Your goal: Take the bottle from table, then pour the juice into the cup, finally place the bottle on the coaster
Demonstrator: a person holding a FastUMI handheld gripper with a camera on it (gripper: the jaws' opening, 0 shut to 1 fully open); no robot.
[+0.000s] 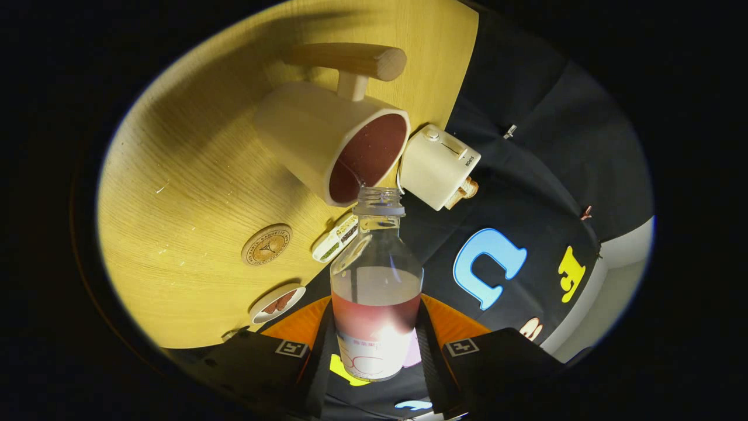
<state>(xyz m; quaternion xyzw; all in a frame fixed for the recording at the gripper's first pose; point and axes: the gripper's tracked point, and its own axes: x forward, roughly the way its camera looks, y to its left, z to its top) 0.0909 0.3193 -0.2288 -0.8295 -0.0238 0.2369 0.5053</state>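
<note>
The gripper (376, 345) is rolled over, so the table (193, 193) appears tilted, and both its fingers press on the sides of the bottle (376, 292). The bottle is uncapped and about half full of reddish juice. Its mouth is at the rim of the cup (333, 140), at 12 o'clock, which holds dark red liquid. The round coaster (266, 245) lies at 10 o'clock, and a white box (438, 165) at 1 o'clock.

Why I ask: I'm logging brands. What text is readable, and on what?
Coaster: ring of lettering, too small.
White box: one small word, blurred.
Packet: print blurred.
Bottle, gripped by the tool: label lost in glare.
Nothing reads clearly.
</note>
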